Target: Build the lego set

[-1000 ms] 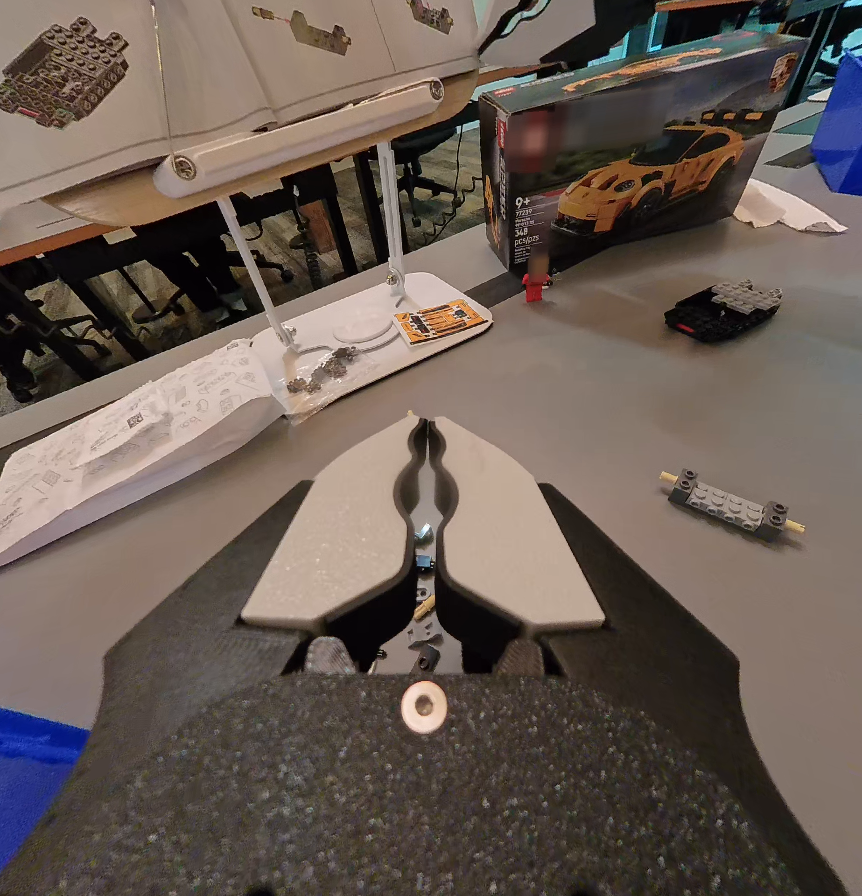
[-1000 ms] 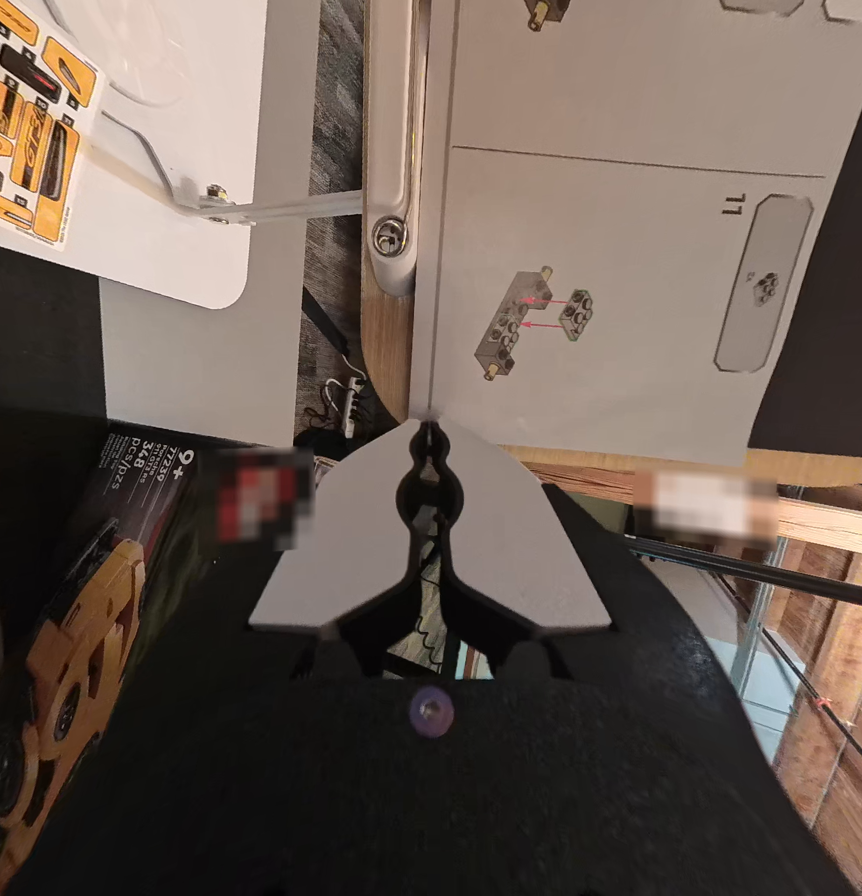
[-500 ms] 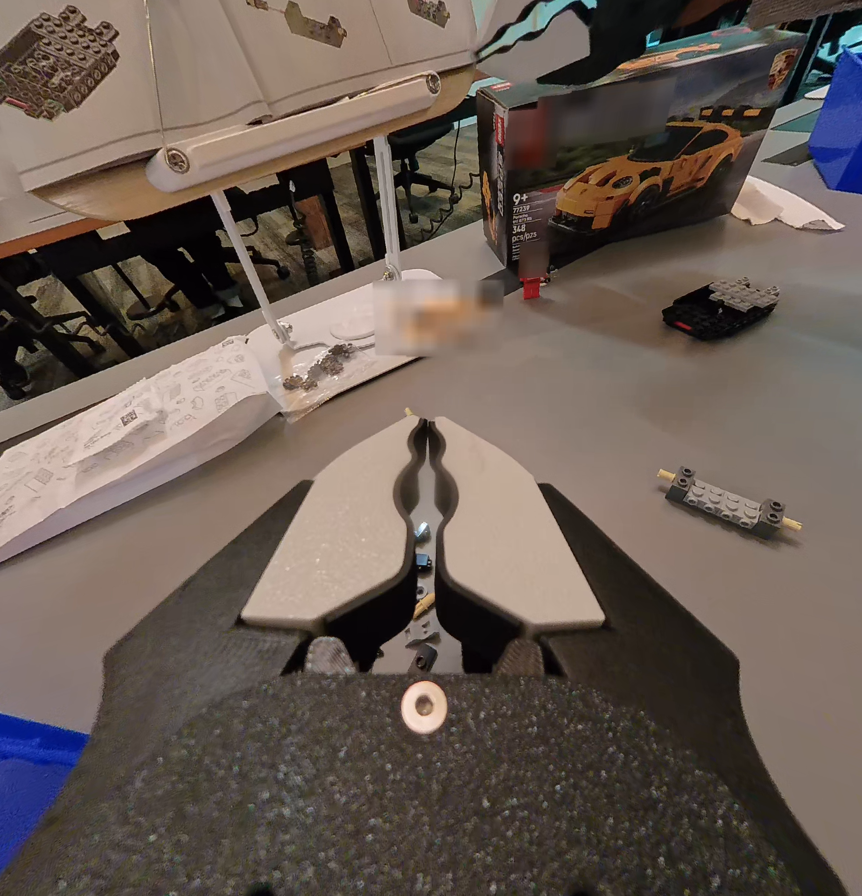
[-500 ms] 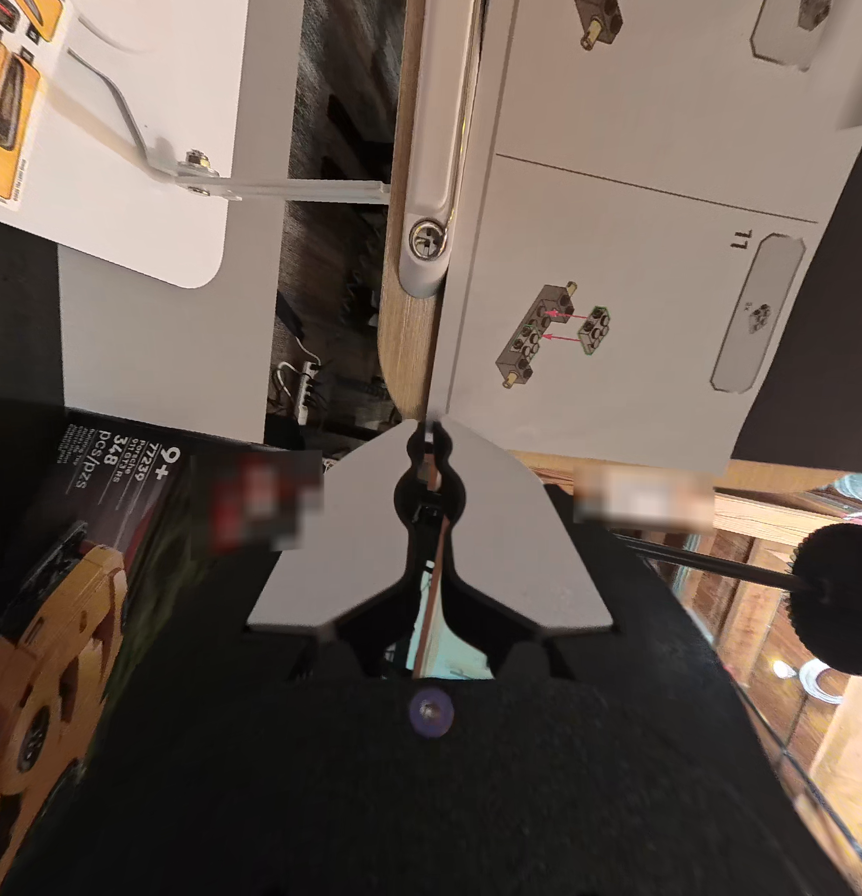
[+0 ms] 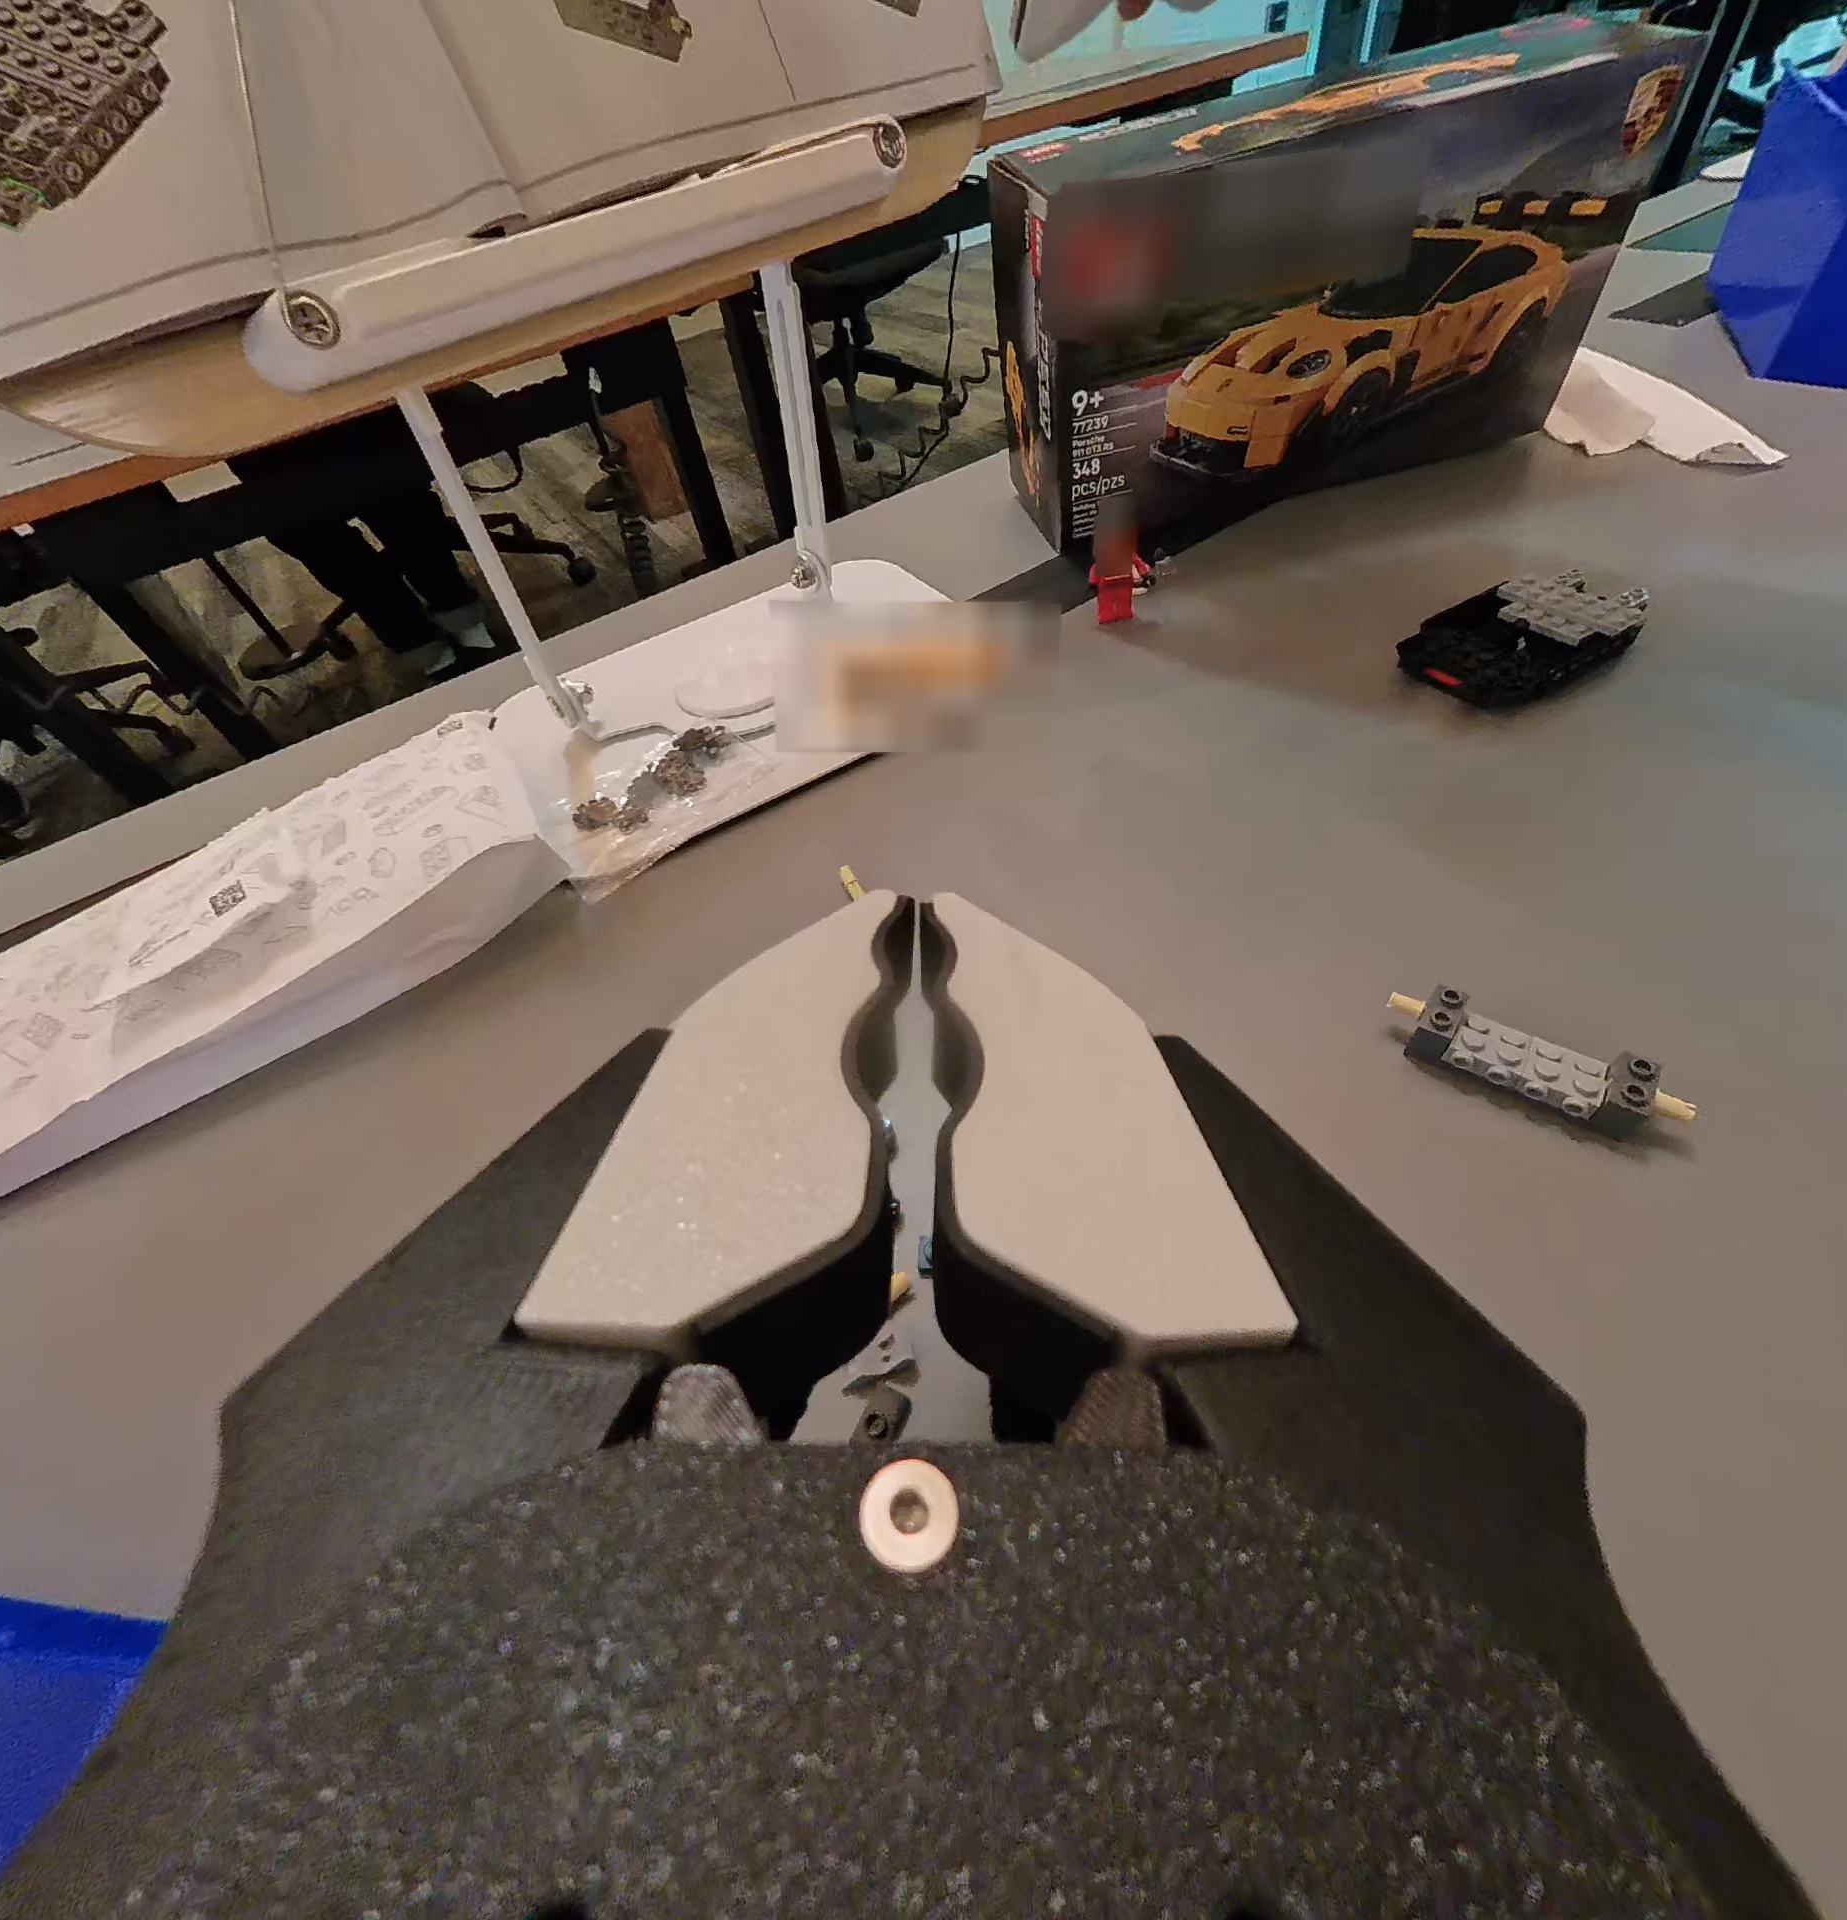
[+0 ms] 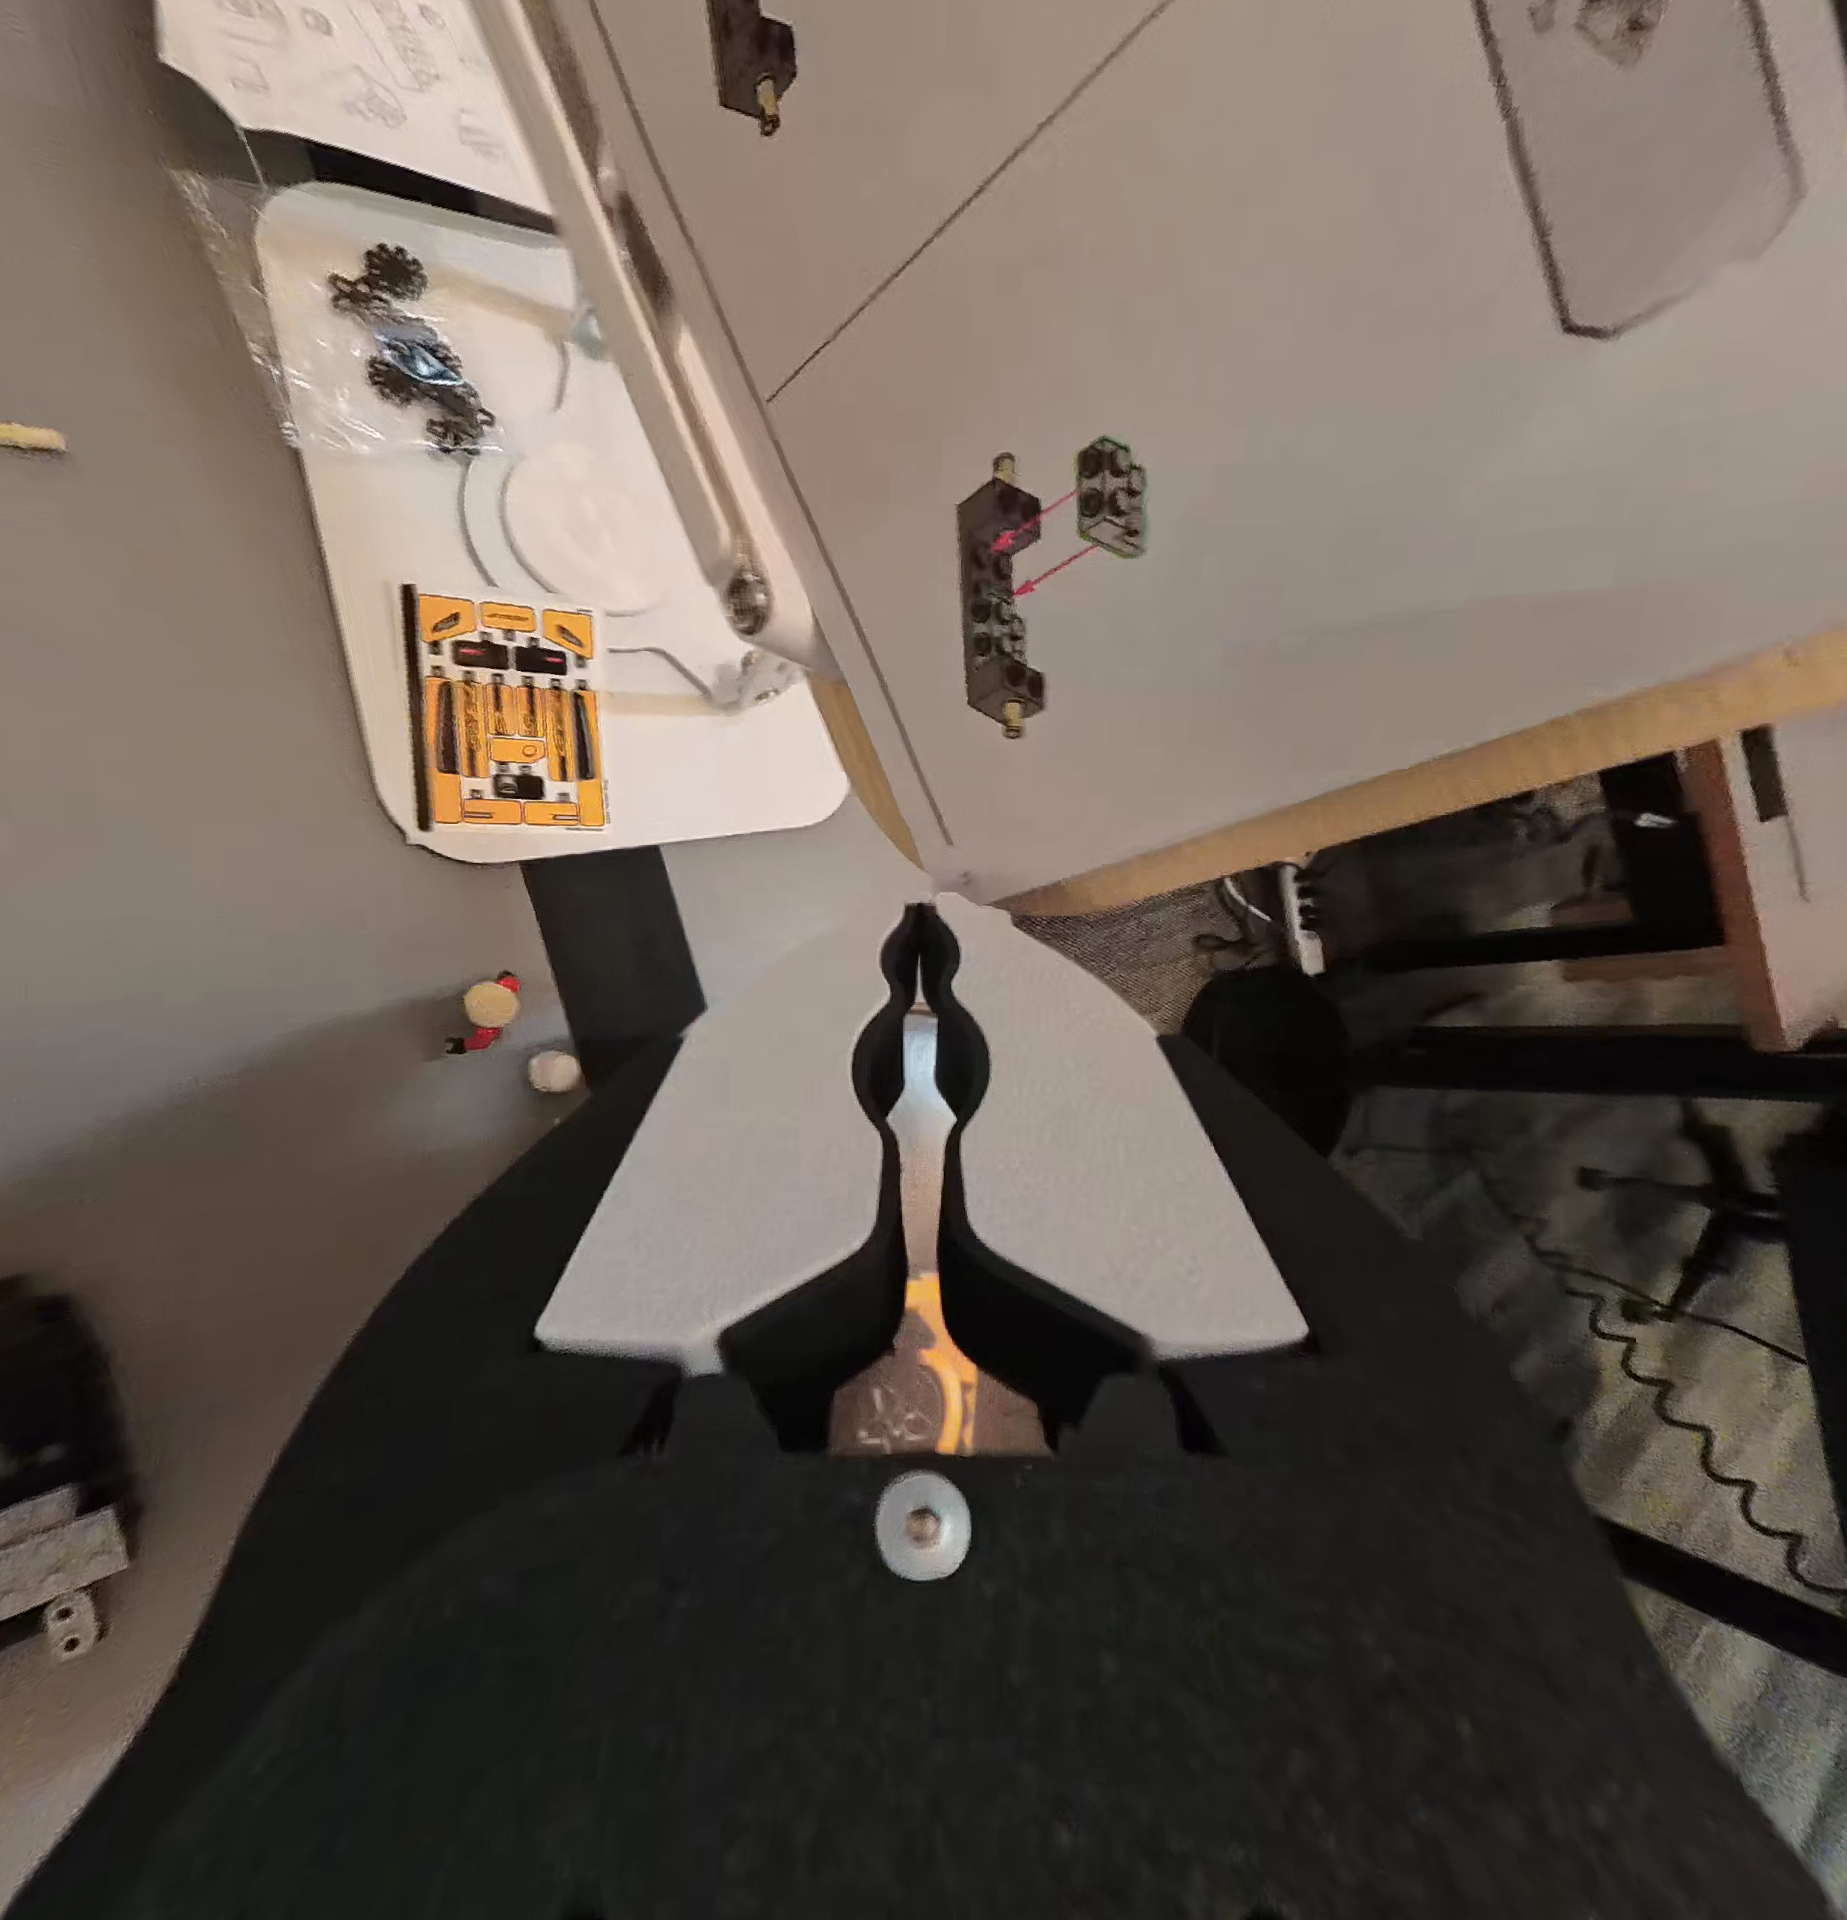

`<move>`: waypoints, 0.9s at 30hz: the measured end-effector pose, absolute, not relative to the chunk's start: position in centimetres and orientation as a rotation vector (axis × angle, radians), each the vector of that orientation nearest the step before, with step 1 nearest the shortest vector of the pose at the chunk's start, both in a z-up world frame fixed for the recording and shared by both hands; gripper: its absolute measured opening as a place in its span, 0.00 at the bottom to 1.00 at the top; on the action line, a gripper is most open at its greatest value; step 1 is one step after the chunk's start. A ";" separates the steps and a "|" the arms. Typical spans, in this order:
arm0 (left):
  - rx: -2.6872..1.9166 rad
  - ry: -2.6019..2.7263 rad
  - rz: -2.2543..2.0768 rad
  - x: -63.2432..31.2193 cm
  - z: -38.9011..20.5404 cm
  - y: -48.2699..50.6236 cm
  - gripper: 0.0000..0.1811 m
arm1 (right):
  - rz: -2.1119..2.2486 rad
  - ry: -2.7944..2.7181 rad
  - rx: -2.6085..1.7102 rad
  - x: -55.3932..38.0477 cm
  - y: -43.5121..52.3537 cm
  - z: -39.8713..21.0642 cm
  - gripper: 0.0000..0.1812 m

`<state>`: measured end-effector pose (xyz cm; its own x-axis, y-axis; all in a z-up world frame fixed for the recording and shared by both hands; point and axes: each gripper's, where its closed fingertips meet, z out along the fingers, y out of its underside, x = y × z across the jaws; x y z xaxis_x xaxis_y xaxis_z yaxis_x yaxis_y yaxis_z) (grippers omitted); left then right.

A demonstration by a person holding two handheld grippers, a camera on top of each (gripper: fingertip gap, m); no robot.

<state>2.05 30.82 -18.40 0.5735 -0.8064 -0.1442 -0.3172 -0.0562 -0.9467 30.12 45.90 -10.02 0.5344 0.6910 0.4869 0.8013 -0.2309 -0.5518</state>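
Note:
My left gripper (image 5: 917, 904) is shut and empty, low over the grey table (image 5: 1210, 883). Small loose parts show through the gap under it, and a tan pin (image 5: 849, 881) lies just past its tips. A grey axle assembly (image 5: 1537, 1065) lies to the right, and a black chassis with grey plates (image 5: 1521, 639) lies farther back. My right gripper (image 6: 921, 909) is shut on the bottom corner of an instruction booklet page (image 6: 1314, 416), which shows a step drawing. The booklet (image 5: 431, 104) rests on a raised stand.
The set's box (image 5: 1314, 291) stands at the back, with a red minifigure (image 5: 1116, 582) in front. A bag of small dark parts (image 6: 410, 343) and a sticker sheet (image 6: 508, 712) lie on the stand's white base (image 6: 690, 769). A white paper bag (image 5: 223, 935) lies left. A blue bin (image 5: 1802, 208) is far right. The gap from one gripper's tips to the other's is roughly 35 centimeters. My right tips are about 35 centimeters from the grey axle assembly (image 5: 1537, 1065), my left tips only 15 centimeters.
My right gripper has swung round with the page corner still at its tips, so the stand base and table have come into its view. My left gripper has barely moved.

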 end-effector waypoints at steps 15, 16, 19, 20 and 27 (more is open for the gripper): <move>-1.638 1.000 -0.522 2.5 -19.0 30.4 0.01 | -0.637 -1.013 -1.535 28.9 49.6 -4.2 0.44; -1.638 1.002 -0.519 2.4 -19.1 30.4 0.01 | -0.585 -0.973 -1.551 28.7 49.9 -3.6 0.43; -1.650 0.998 -0.526 2.3 -19.3 30.5 0.01 | -0.558 -0.910 -1.585 28.9 50.8 -3.0 0.39; -1.650 0.997 -0.528 2.3 -19.3 30.5 0.01 | -0.565 -0.898 -1.580 29.1 51.0 -2.8 0.36; -1.644 1.013 -0.530 2.6 -19.3 30.3 0.01 | -0.663 -0.940 -1.524 28.1 50.7 -4.0 0.10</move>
<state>2.57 30.28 -19.32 0.5377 -0.8295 -0.1513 -0.3491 -0.0556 -0.9354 28.11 50.67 -3.96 0.5163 0.1961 0.8336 0.8510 -0.0089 -0.5250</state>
